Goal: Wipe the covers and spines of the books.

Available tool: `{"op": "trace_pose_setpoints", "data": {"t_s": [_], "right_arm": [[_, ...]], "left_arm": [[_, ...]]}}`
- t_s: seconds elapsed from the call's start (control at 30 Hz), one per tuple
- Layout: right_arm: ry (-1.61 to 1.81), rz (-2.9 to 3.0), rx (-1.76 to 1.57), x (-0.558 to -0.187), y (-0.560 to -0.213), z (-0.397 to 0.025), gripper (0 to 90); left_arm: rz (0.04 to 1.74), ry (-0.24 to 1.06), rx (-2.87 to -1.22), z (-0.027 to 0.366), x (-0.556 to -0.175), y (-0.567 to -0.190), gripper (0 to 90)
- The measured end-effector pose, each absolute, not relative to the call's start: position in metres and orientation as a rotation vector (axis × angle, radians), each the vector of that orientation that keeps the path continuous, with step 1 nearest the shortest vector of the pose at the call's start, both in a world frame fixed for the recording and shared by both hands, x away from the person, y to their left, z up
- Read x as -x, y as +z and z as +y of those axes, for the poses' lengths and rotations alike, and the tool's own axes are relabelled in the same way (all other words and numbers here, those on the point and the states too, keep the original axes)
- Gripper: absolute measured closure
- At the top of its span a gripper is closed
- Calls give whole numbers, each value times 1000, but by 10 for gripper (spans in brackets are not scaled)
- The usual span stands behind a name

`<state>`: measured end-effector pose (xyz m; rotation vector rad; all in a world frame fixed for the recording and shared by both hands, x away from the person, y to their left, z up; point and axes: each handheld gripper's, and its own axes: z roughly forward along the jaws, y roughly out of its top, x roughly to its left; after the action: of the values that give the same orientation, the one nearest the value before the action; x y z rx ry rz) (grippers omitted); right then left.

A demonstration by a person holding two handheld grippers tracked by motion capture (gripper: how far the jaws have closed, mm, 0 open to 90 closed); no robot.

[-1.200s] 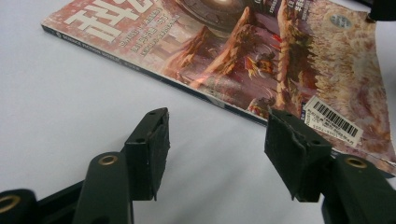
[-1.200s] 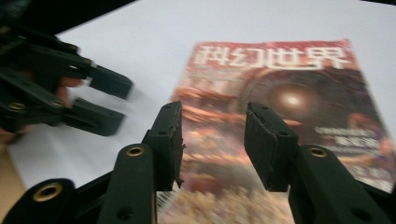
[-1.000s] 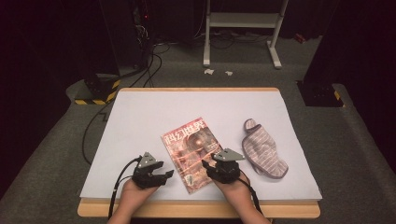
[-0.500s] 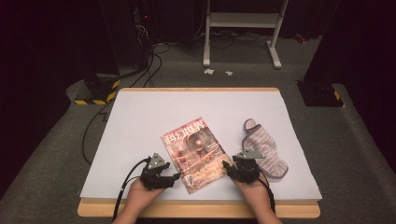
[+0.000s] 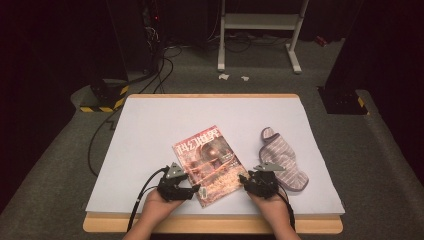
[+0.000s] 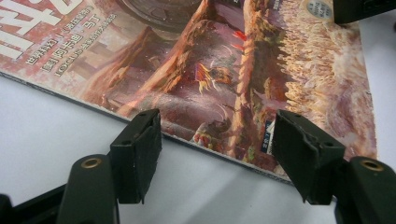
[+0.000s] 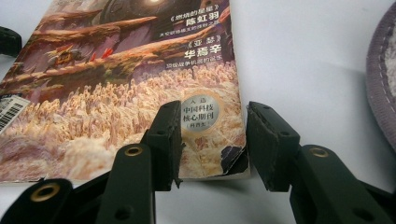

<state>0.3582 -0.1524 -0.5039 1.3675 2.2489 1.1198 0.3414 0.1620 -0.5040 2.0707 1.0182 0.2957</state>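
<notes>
A magazine [image 5: 210, 161] with a reddish illustrated cover lies tilted on the white table top [image 5: 200, 115]. My left gripper [image 5: 195, 190] sits at the magazine's near left edge. In the left gripper view it [image 6: 217, 126] is open, its jaws spread along the spine edge of the magazine [image 6: 210, 60] with nothing held. My right gripper [image 5: 246, 180] is at the magazine's near right corner. In the right gripper view it [image 7: 212, 116] is open, one jaw over the cover [image 7: 116, 93] by a silver sticker [image 7: 200, 114], the other beside the worn corner.
A striped purple-grey cloth piece [image 5: 282, 160] lies just right of the right gripper and also shows as a cloth edge [image 7: 383, 79]. The table's wooden front edge [image 5: 210, 225] is close under both hands. Cables [image 5: 150, 70] and a metal stand [image 5: 260, 30] are on the floor behind.
The right gripper has moved right, from over the magazine to its near right corner. The left gripper has crept right to the magazine's edge. The magazine and cloth have not moved.
</notes>
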Motion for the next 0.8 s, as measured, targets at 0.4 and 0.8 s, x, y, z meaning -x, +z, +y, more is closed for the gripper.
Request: {"op": "trace_pose_setpoints", "data": {"t_s": [0.4, 0.8], "right_arm": [[1118, 2252, -1394, -347, -503, -155, 561], [1111, 2286, -1355, -327, -502, -145, 553]], "left_arm": [[1038, 289, -2049, 161, -355, -504, 361], [1075, 309, -2017, 167, -370, -505, 364]]}}
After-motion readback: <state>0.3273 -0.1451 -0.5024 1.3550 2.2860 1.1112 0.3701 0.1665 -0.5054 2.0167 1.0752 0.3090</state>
